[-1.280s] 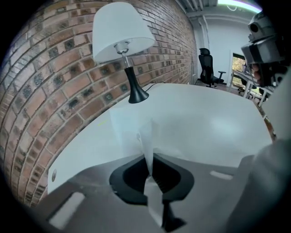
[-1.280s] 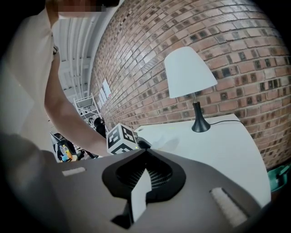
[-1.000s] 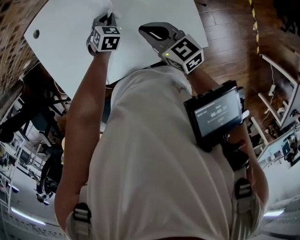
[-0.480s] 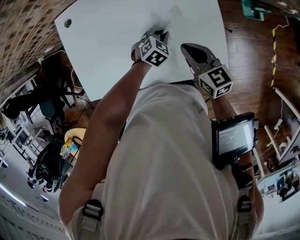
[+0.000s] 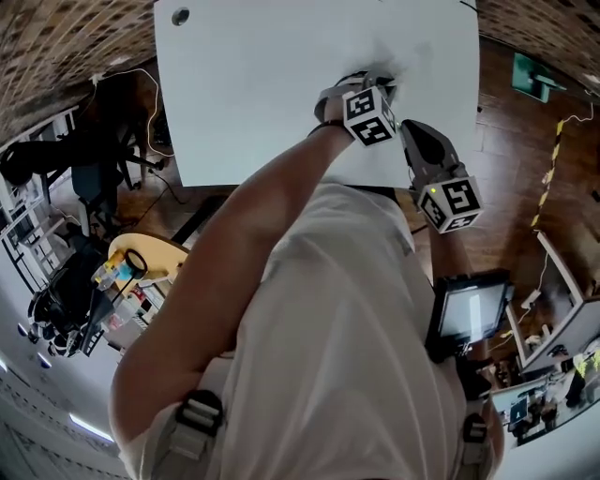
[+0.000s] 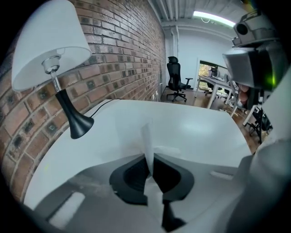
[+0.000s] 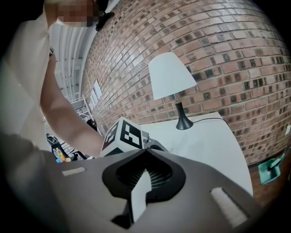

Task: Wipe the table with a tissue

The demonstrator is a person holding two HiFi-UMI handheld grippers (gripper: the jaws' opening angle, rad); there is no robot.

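The white table (image 5: 253,94) fills the top of the head view. My left gripper (image 5: 380,82) reaches down onto its right part, shut on a white tissue (image 5: 394,67) that lies crumpled against the surface. In the left gripper view the tissue (image 6: 147,136) stands up as a thin fold pinched between the shut jaws of that gripper (image 6: 149,155). My right gripper (image 5: 411,128) hovers just right of the left one near the table's front edge, shut with nothing held. In the right gripper view its tips (image 7: 145,149) meet, with the left gripper's marker cube (image 7: 123,135) right in front.
A lamp with a white shade (image 6: 47,43) and black base (image 6: 79,127) stands at the table's brick-wall side. A cable hole (image 5: 180,16) marks the far left corner. An office chair (image 6: 175,84) and desks stand beyond; wooden floor (image 5: 520,131) lies to the right.
My left gripper has slid rightwards across the table with the tissue, closing in on the right gripper. The right gripper has barely moved. The head view has swung left.
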